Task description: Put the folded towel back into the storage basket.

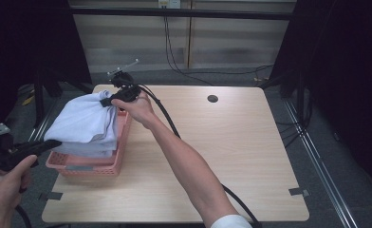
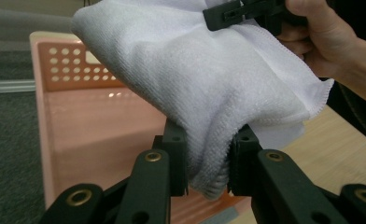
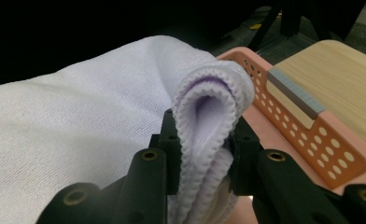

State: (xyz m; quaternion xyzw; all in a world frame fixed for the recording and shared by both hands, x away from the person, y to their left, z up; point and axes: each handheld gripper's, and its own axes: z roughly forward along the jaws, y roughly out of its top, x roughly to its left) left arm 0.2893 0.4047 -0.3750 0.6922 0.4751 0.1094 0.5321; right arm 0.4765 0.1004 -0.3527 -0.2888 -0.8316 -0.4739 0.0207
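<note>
Both tools pinch the folded white towel [image 1: 87,124]: the left tool [image 2: 208,163] at its near end, the right tool [image 1: 109,101] at its far end. It hangs over the pink basket [image 1: 91,167] by the tabletop's [image 1: 222,156] left edge; lowering and letting go remain.

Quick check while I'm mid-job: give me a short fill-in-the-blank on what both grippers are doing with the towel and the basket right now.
1. Both the left gripper and the right gripper are shut on the folded white ____.
2. The towel hangs over a pink, perforated ____.
3. The basket stands on the wooden table, toward its ____ side in the high view.
4. In the right gripper view, the towel's pinched edge is folded into several ____.

Missing words: towel; basket; left; layers
</note>
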